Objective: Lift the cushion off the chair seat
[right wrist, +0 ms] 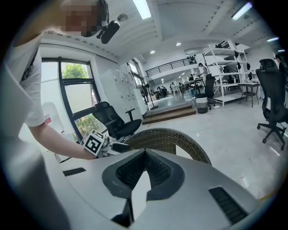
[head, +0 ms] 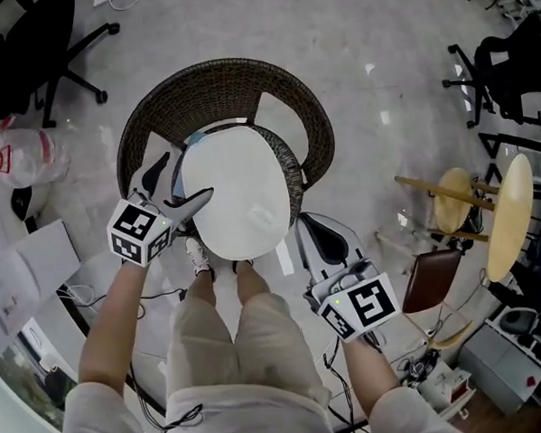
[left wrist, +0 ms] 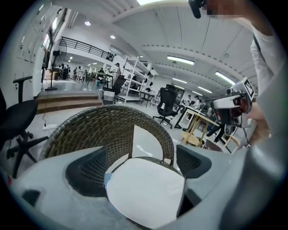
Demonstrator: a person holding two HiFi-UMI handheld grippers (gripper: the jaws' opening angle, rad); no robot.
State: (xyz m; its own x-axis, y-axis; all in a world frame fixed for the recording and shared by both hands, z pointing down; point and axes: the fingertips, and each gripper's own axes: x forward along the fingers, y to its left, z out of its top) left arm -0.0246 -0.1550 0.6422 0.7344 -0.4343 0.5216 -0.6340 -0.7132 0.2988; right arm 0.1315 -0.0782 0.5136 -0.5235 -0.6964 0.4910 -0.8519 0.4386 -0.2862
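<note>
A white round cushion lies on the seat of a dark wicker chair. My left gripper is open at the cushion's left edge, one finger outside it and the other over its top. In the left gripper view the cushion fills the gap between the wide-apart pads, with the chair back behind. My right gripper sits by the chair's front right, just off the cushion. In the right gripper view its jaws meet at the tips, with nothing visibly gripped.
The person's legs stand right in front of the chair. Black office chairs are at the back left and right. Wooden stools and clutter crowd the right; a plastic bottle and cables lie at the left.
</note>
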